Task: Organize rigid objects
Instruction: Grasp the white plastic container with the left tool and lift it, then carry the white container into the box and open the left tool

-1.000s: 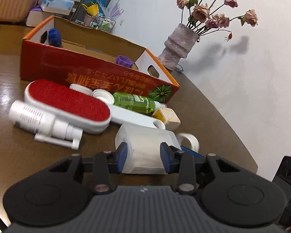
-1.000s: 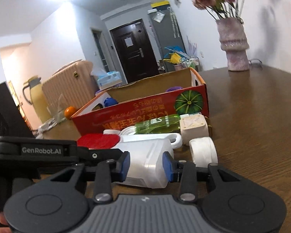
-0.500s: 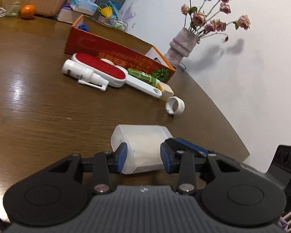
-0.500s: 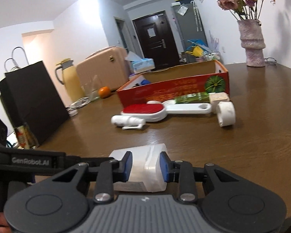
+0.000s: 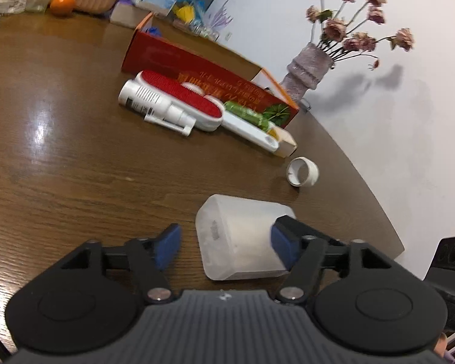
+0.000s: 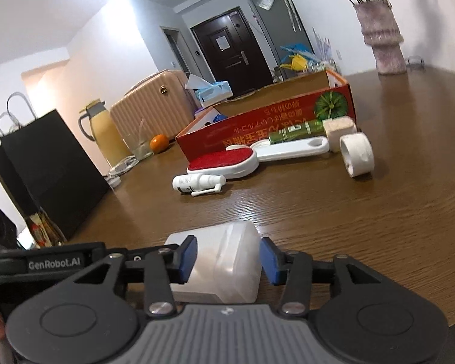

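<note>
A translucent white plastic container lies on its side on the brown table near the front edge. My left gripper is open around it; the right pad touches it, the left pad stands apart. In the right wrist view my right gripper is also open, its blue pads just off the container's sides. Further back lie a white spray bottle, a red lint brush, a green bottle, a beige block and a white tape ring.
A red cardboard box stands behind the row of objects. A vase of dried roses is at the back right. An orange, a suitcase and a black bag are at the table's far left side.
Both grippers carried the container away from the other objects to the near part of the table, set it down and opened their jaws off it.
</note>
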`<act>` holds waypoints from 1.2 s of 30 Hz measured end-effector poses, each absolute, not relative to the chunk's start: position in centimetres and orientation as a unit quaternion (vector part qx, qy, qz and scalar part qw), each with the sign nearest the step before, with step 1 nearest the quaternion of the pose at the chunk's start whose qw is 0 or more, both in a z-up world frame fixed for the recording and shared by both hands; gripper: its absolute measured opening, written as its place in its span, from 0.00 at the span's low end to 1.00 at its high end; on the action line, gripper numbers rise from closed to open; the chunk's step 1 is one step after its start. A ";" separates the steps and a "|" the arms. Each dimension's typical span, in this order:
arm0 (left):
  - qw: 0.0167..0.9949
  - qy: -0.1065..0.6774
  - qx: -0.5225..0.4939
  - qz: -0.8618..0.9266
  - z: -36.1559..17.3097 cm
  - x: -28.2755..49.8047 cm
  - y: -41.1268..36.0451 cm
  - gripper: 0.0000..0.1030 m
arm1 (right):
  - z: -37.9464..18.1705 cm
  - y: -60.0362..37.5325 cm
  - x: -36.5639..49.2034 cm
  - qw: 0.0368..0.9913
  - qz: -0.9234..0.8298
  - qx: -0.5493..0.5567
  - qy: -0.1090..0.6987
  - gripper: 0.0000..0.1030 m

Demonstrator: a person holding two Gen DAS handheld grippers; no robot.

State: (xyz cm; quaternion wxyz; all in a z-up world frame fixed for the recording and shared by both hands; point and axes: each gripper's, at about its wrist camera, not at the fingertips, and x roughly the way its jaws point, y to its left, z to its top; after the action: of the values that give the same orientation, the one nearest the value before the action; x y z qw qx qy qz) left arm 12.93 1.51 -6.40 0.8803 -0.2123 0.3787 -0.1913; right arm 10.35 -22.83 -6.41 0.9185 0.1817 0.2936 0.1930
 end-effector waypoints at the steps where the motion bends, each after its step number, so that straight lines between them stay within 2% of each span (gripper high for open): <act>1: 0.880 0.376 -0.216 -0.192 -6.5 13.0 1.7 0.70 | -6.6 -22.9 10.6 0.916 0.193 0.189 0.296 0.45; 2: 0.881 0.374 -0.215 -0.194 -6.6 13.1 1.7 0.70 | -6.8 -23.0 10.8 0.915 0.192 0.195 0.298 0.50; 4: 0.881 0.373 -0.216 -0.196 -6.7 13.2 1.8 0.66 | -7.1 -23.3 11.3 0.909 0.193 0.208 0.304 0.52; 6: 0.878 0.369 -0.222 -0.210 -6.6 13.2 1.8 0.50 | -7.2 -23.5 11.5 0.905 0.196 0.218 0.308 0.44; 7: 0.877 0.366 -0.223 -0.219 -6.5 13.1 1.8 0.46 | -7.2 -23.5 11.6 0.903 0.202 0.221 0.309 0.39; 10: 0.884 0.360 -0.209 -0.214 -6.0 12.8 1.2 0.42 | -6.7 -23.0 11.4 0.906 0.205 0.209 0.306 0.33; 14: 0.888 0.354 -0.208 -0.208 -5.6 12.5 1.3 0.34 | -6.2 -23.1 11.0 0.914 0.197 0.199 0.295 0.17; 15: 0.888 0.352 -0.209 -0.209 -5.4 12.6 1.3 0.32 | -6.1 -23.3 11.0 0.914 0.197 0.199 0.292 0.16; 27: 0.917 0.292 -0.183 -0.199 -1.8 16.0 -0.2 0.32 | -3.7 -23.3 13.9 0.934 0.203 0.143 0.255 0.16; 36: 0.927 0.266 -0.170 -0.204 1.7 23.5 -1.2 0.32 | -1.1 -23.6 21.5 0.935 0.203 0.143 0.252 0.17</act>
State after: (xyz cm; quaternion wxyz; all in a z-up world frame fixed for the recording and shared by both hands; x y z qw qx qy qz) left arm 23.48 -1.18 1.70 0.9267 -0.1698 0.2663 -0.2035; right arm 21.52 -23.63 -1.09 0.9354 0.1425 0.2518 0.2033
